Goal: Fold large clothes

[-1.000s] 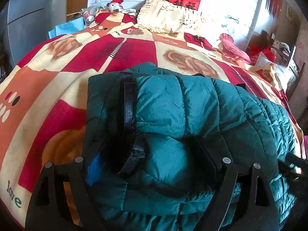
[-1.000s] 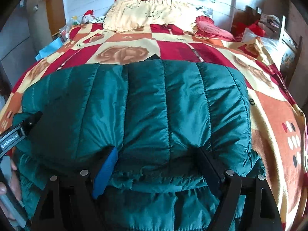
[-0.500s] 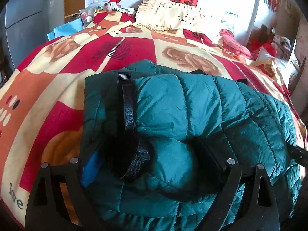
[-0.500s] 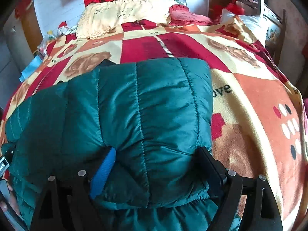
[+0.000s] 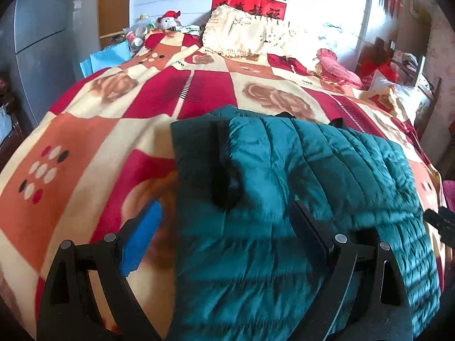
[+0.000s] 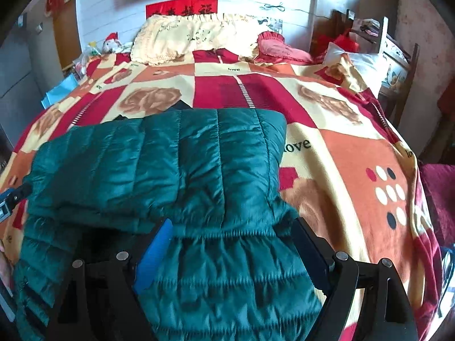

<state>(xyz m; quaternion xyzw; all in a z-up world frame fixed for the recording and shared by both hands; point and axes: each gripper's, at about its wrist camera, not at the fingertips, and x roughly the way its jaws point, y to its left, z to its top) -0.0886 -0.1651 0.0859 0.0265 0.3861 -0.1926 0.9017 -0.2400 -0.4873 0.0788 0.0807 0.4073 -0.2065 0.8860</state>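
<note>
A dark green quilted puffer jacket [image 5: 312, 176] lies folded on the bed near its front edge; it also shows in the right wrist view [image 6: 170, 164]. A black strap [image 5: 224, 170] runs down its left part. My left gripper [image 5: 224, 227] is open above the jacket's left edge, holding nothing. My right gripper [image 6: 230, 236] is open above the jacket's right front, over the elastic hem, holding nothing. The right gripper's tip shows at the right edge of the left wrist view [image 5: 440, 221].
The bed carries a red, orange and cream patterned blanket [image 6: 355, 156]. Cream pillows [image 6: 193, 37] and a pink cushion [image 6: 278, 48] lie at the headboard. A grey cabinet [image 5: 37, 42] stands left, a chair with clutter [image 6: 392, 56] right.
Both grippers opened wider, let go of the jacket fold and drew back and up. The jacket now lies flatter on the bed.
</note>
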